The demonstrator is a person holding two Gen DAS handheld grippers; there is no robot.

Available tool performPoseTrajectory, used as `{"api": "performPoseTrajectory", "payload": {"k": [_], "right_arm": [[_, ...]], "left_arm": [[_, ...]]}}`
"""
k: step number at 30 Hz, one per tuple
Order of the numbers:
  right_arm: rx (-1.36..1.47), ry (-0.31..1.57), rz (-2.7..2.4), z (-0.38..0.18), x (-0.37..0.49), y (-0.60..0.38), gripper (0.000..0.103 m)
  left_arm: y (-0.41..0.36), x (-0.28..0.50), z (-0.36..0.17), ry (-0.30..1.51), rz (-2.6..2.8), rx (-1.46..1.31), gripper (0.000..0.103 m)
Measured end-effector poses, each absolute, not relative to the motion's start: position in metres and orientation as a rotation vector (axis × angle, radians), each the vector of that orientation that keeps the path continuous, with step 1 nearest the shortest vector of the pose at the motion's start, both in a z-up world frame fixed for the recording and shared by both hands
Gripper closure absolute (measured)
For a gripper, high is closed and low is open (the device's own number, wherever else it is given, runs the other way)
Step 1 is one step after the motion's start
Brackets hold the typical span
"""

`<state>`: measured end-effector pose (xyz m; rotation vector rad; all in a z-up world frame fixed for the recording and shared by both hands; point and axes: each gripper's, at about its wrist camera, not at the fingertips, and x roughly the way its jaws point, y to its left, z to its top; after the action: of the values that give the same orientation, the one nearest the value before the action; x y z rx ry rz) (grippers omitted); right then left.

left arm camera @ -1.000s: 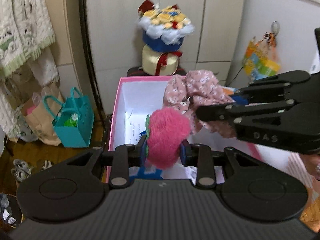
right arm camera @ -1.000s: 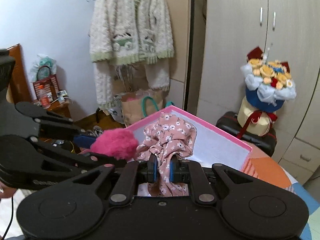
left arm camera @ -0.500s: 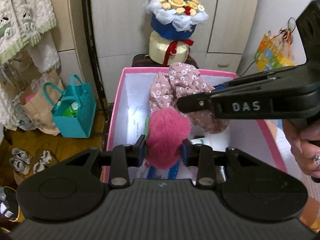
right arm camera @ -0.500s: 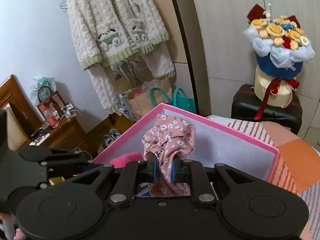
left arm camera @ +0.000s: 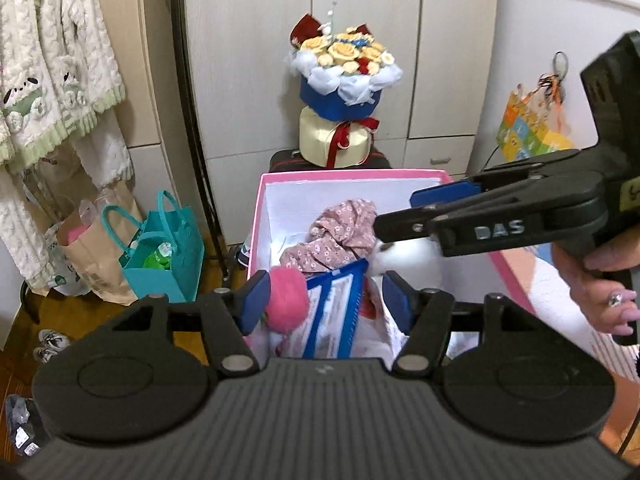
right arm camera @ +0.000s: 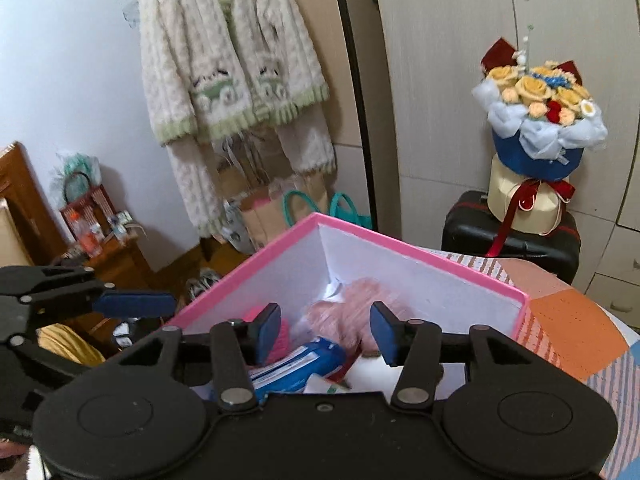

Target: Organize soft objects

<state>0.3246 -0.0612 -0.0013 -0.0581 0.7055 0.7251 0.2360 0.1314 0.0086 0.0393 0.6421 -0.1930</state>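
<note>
A pink box [left arm camera: 256, 216] with white inner walls stands open in front of me; it also shows in the right wrist view [right arm camera: 420, 254]. A pink floral scrunchie [left arm camera: 340, 232] lies inside it, blurred in the right wrist view [right arm camera: 356, 304]. A fuzzy hot-pink pompom [left arm camera: 286, 294] rests inside by the left wall, touching my left finger; it also shows in the right wrist view [right arm camera: 282, 334]. My left gripper [left arm camera: 324, 300] is open over the box's near end. My right gripper [right arm camera: 326, 334] is open and empty above the box; it also shows in the left wrist view [left arm camera: 412, 212].
A blue-and-white packet [left arm camera: 332, 312] and a white soft thing [left arm camera: 412, 256] lie in the box. A flower bouquet [left arm camera: 344, 92] stands on a black suitcase [right arm camera: 512, 244] behind. A teal bag [left arm camera: 164, 252] and paper bag sit on the floor at left. A patterned cover [right arm camera: 572, 328] lies under the box.
Both grippers have opened. The scrunchie has dropped from the right gripper into the box, and the pompom has been let go from the left gripper and rests inside the box.
</note>
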Motion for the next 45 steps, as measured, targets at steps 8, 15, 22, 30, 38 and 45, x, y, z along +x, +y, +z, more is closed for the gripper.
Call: {"api": "performPoseTrajectory", "payload": {"k": [8,15,22,30,38,45], "right_arm": [[-0.045,0.629,0.706,0.015,0.254,-0.092,0.047],[-0.090,0.572,0.634,0.032,0.201,-0.110,0.039],[-0.097,0.556,0.528,0.046,0.165,-0.133,0.037],[-0.078,0.570,0.439,0.058,0.136,-0.162,0.025],[-0.052,0.627,0.244,0.056,0.110,-0.178,0.000],[-0.195,0.550,0.120,0.053,0.077,-0.181,0.000]], "left_arm": [[0.133,0.186,0.014,0.635,-0.239,0.035,0.042],[0.124,0.151,0.029,0.627,-0.277,0.024,0.037],[0.107,0.125,0.043,0.620,-0.329,0.038,0.023],[0.087,0.103,0.058,0.609,-0.360,0.047,0.001],[0.057,0.100,0.054,0.743,-0.178,0.139,0.000],[0.042,0.077,0.051,0.673,-0.143,0.126,0.000]]}}
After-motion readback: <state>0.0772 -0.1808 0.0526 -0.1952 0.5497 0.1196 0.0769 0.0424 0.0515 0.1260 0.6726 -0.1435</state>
